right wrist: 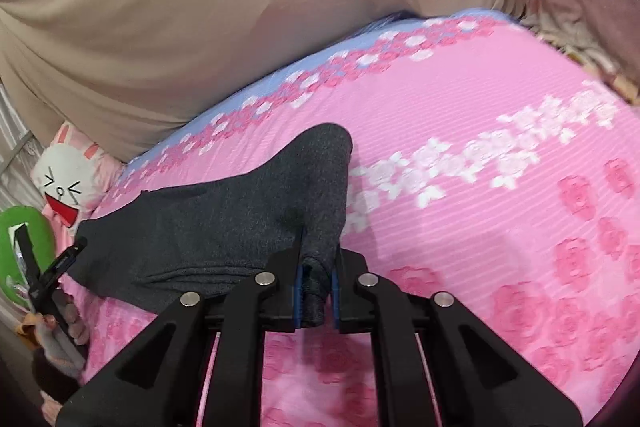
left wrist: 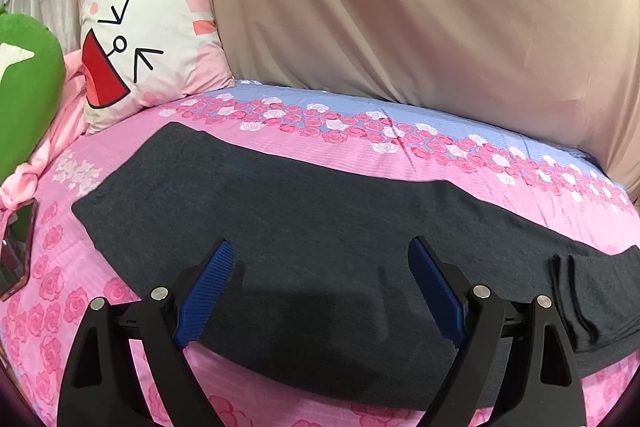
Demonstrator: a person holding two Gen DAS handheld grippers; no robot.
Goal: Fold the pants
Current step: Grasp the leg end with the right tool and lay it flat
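pants [left wrist: 312, 227] in dark grey knit lie stretched across a pink flowered bedsheet [left wrist: 360, 163], running from the left side of the bed toward the right, where the cloth bunches into folds near the edge of the left wrist view. left gripper [left wrist: 320, 291] hangs just above the near edge of the pants with its jaws spread wide; the blue ribbed pads [left wrist: 208, 291] stand well apart and nothing sits between them, so this claw is released.

right gripper [right wrist: 316, 301] is clenched on a bunched bit of the pants: in the right wrist view a fold of grey cloth is pinched between the two blue pads, and the fabric beyond it rises in a ridge up off the sheet, peaking ahead of the jaws. the rest of the pants trails away to the left across the bed.

a white and pink cushion [left wrist: 148, 43] with a cartoon rabbit face leans at the head of the bed, beside a green plush thing [left wrist: 28, 87]. a phone [left wrist: 16, 251] lies on the sheet at the far left. beige fabric [left wrist: 400, 7] hangs behind the bed. at the left edge of the right wrist view, a hand [right wrist: 64, 319] grips the handle of the other gripper.
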